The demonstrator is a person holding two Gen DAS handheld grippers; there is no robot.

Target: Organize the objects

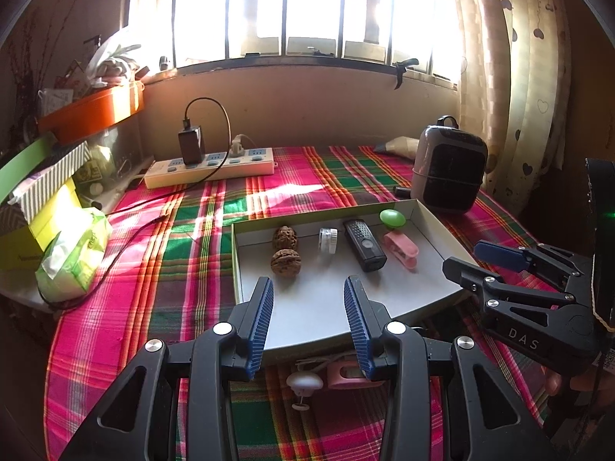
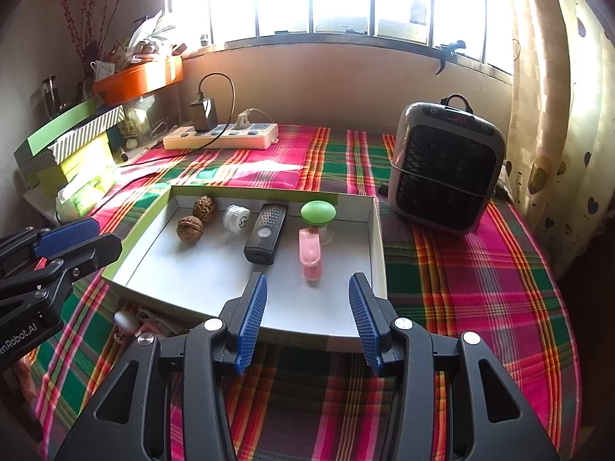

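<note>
The tray [image 2: 378,246], a shallow white box with a green rim, sits on the plaid tablecloth [image 2: 480,276] with its long axis running across my view. Along its far wall lie two walnuts [image 2: 196,218], a small white jar [image 2: 236,218], a black remote [image 2: 266,239] whose length runs from the far wall toward the near edge, a green knob [image 2: 318,211] and a pink clip [image 2: 310,255], also lengthwise toward me. My left gripper [image 1: 309,299] hangs over the tray's near edge, jaws parted and empty. My right gripper [image 2: 307,296] hovers likewise over the near right corner, jaws apart. A white knob [image 1: 304,382] and a second pink clip [image 1: 348,374] lie on the cloth just outside the near edge.
</note>
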